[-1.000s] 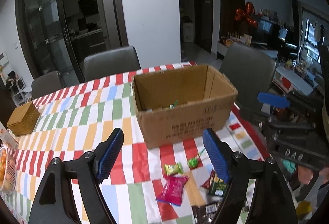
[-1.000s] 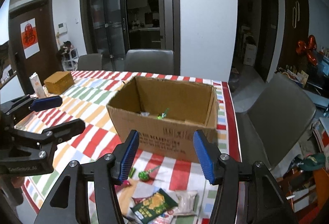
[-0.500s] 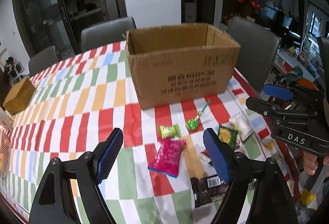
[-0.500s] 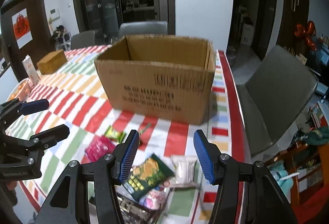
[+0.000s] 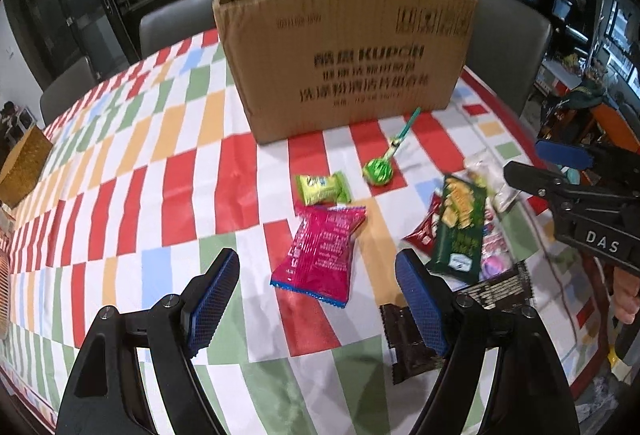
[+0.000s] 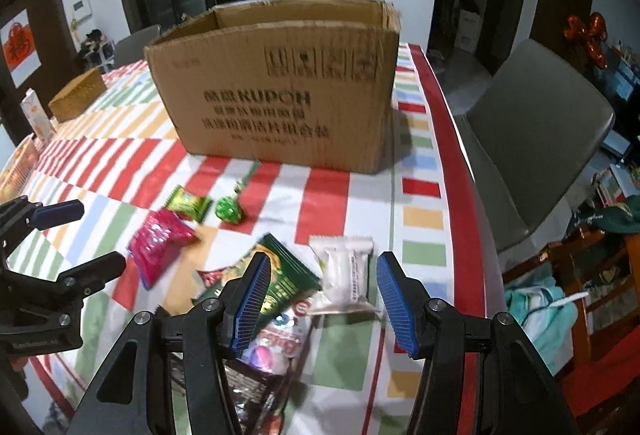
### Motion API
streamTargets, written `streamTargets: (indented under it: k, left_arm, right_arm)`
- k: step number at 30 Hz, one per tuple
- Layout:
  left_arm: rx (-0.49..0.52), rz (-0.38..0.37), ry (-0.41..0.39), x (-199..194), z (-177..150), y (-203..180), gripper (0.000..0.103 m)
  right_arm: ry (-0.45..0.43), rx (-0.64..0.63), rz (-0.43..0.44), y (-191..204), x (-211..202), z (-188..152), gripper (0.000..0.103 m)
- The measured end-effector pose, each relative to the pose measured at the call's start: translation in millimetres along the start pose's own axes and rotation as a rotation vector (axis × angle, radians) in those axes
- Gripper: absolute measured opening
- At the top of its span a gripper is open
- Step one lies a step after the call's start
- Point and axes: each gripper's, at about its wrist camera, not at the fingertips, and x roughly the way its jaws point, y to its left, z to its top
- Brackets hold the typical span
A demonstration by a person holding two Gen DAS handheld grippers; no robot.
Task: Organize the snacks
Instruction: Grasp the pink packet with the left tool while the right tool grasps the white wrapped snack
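Snacks (image 5: 320, 251) lie scattered before the cardboard box (image 5: 344, 51); left tool (image 5: 316, 299) and right tool (image 6: 320, 299) both spread, holding nothing.

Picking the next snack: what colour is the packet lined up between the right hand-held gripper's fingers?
White, with dark print: the small sealed packet. The right wrist view shows it best.

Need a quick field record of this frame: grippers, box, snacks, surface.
left gripper: open, empty, lined up with pink pack
right gripper: open, empty, lined up with white pack
box: cardboard, open top, upright on the table behind the snacks
loose snacks: green candy, lollipop, dark green pack, brown pack
snack location: all on tablecloth, in front of box
box contents: not visible
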Motion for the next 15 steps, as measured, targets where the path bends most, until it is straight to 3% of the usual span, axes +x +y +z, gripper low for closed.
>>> streamTargets:
  k: [7, 15]
  left_arm:
    - [0.004, 0.004, 0.062, 29, -1, -2, 0.080]
    - [-0.002, -0.008, 0.080, 47, 3, -3, 0.080]
  right_arm:
    - [0.046, 0.008, -0.018, -4, 20, -3, 0.056]
    - [0.082, 0.032, -0.022, -10, 39, -3, 0.056]
